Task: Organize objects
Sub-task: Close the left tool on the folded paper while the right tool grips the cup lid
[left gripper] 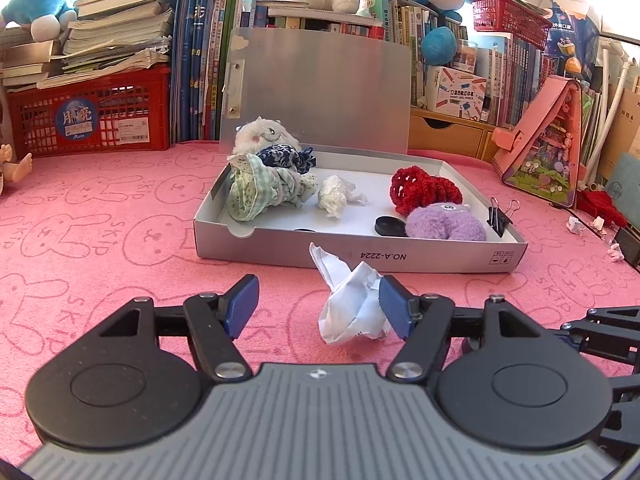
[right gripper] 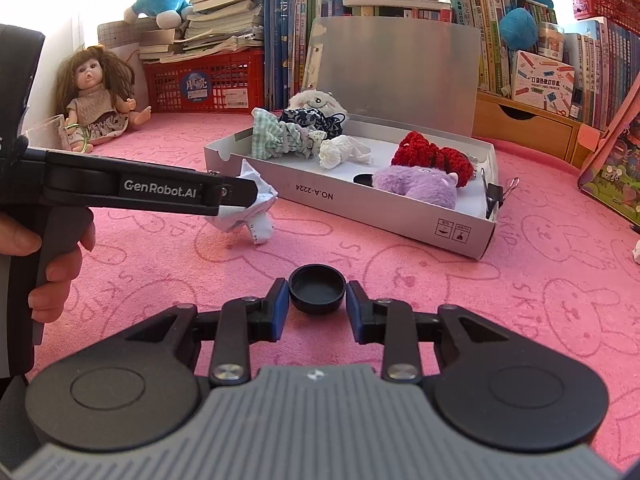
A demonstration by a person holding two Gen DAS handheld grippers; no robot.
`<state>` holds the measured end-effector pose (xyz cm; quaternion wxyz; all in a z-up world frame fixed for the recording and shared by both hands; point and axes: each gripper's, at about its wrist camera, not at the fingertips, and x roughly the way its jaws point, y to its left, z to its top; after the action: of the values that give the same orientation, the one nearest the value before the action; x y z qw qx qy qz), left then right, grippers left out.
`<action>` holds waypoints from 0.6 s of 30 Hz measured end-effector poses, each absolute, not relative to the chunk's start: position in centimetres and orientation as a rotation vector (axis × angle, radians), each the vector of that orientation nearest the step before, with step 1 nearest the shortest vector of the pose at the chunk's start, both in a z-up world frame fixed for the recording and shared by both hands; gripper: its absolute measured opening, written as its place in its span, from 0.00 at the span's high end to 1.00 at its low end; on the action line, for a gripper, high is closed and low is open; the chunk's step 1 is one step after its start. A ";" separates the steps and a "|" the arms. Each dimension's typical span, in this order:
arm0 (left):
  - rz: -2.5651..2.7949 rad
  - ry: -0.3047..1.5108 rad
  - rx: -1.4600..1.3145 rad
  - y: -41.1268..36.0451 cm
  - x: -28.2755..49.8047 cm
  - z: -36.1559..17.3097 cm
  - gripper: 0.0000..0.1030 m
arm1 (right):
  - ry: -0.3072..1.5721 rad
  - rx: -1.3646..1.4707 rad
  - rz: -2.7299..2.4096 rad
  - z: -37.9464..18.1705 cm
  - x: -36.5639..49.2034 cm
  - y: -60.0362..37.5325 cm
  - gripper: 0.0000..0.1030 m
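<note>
A crumpled white paper (left gripper: 352, 308) lies on the pink bunny-print cloth, just in front of the grey cardboard box (left gripper: 360, 258). My left gripper (left gripper: 318, 300) stands open around the paper: the right pad touches it and the left pad is well clear. From the right wrist view the left gripper (right gripper: 250, 196) reaches in from the left over that paper (right gripper: 248, 220). My right gripper (right gripper: 317, 300) is shut on a small black cap (right gripper: 317, 288) resting low on the cloth, short of the box (right gripper: 360, 206).
The box's lid stands open at the back. Inside lie a checked cloth (left gripper: 256, 192), a tissue ball (left gripper: 336, 196), a red crochet piece (left gripper: 424, 188), a purple plush (left gripper: 444, 224), another black cap (left gripper: 390, 225) and binder clips (left gripper: 500, 216). A doll (right gripper: 100, 100) sits far left. A pink case (left gripper: 548, 140) leans at the right.
</note>
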<state>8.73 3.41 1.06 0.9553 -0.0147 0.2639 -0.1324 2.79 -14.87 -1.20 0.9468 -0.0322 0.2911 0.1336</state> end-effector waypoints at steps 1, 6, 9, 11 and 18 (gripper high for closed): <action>-0.263 0.536 -0.030 3.6 8.7 1.0 0.29 | 0.595 -0.058 0.266 -1.2 2.9 -15.0 0.64; -0.225 0.525 -0.027 4.5 8.4 1.0 0.27 | 0.592 -0.047 0.236 -1.2 3.3 -15.4 0.64; -0.209 0.529 -0.037 5.2 8.2 1.2 0.27 | 0.585 -0.051 0.222 -1.1 3.5 -15.4 0.65; -0.207 0.529 -0.041 5.5 7.9 1.3 0.27 | 0.583 -0.050 0.215 -1.0 3.6 -15.4 0.64; -0.251 0.529 -0.082 4.8 6.8 1.4 0.23 | 0.575 -0.043 0.189 -0.7 4.1 -15.5 0.63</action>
<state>6.80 4.83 1.39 0.9567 -0.0404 0.2605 -0.1235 4.13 -15.50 -0.74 0.9543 -0.0213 0.2831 0.0930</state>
